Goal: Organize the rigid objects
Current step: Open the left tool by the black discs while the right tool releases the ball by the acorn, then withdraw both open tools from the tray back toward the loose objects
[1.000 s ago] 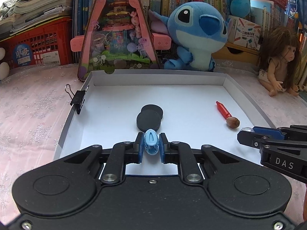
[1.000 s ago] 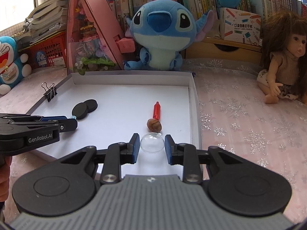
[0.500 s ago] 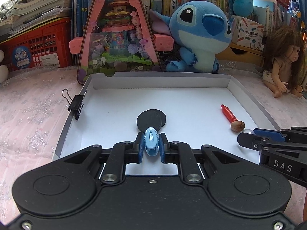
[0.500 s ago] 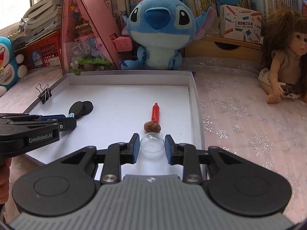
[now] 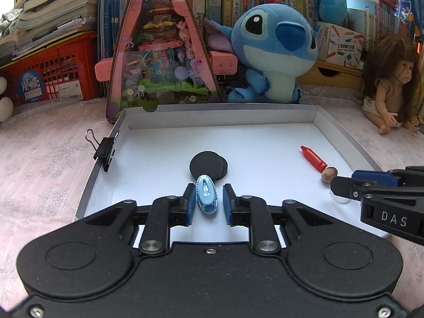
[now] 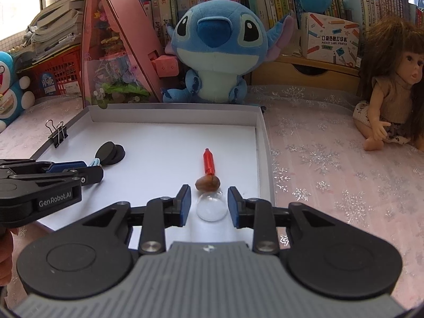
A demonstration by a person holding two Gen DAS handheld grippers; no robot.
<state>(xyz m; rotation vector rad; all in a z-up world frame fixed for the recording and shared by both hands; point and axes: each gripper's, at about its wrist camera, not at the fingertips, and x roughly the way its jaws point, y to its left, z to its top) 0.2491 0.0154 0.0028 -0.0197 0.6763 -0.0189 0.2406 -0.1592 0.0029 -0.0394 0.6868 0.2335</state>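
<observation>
From the left wrist we see our left gripper (image 5: 206, 201), jaws just opened, clear of the small light-blue oval plastic clip (image 5: 206, 197) on the white shallow cardboard tray (image 5: 265, 143), while from the right wrist our right gripper (image 6: 208, 202), likewise just opened, brackets the clear glass dome (image 6: 211, 207) without touching.

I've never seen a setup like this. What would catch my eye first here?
Probably the big blue plush toy sitting behind the white tray, with a doll off to the right. Nearer, two black grippers reach into the tray, their jaws just opened around a blue clip and a clear dome.
</observation>
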